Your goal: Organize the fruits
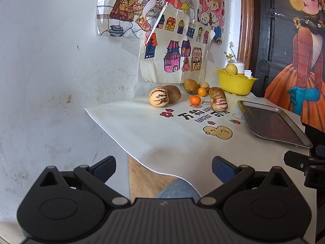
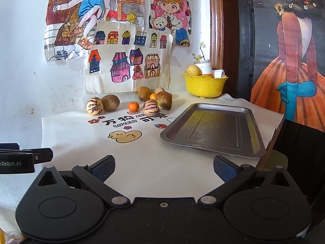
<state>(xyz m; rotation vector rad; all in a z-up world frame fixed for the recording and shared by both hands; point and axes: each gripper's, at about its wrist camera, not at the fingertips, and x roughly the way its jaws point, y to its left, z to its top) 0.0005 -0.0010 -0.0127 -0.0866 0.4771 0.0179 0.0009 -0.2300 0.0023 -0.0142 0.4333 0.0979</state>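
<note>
Fruits (image 2: 130, 101) cluster by the wall; only the right view shows the whole tray (image 2: 213, 130); both fingers spread, empty.

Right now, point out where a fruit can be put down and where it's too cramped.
Free: the metal tray, and the white mat between the duck print and the open right gripper. Crowded: the fruit cluster by the wall, around the small orange, and the yellow bowl, which already holds fruit.

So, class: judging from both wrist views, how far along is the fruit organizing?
Barely begun. Done: possibly the yellow fruit already in the yellow bowl. In hand: nothing; the left gripper and right gripper are open and empty. Left: the loose fruits, like the small orange, by the wall; the metal tray holds nothing.
</note>
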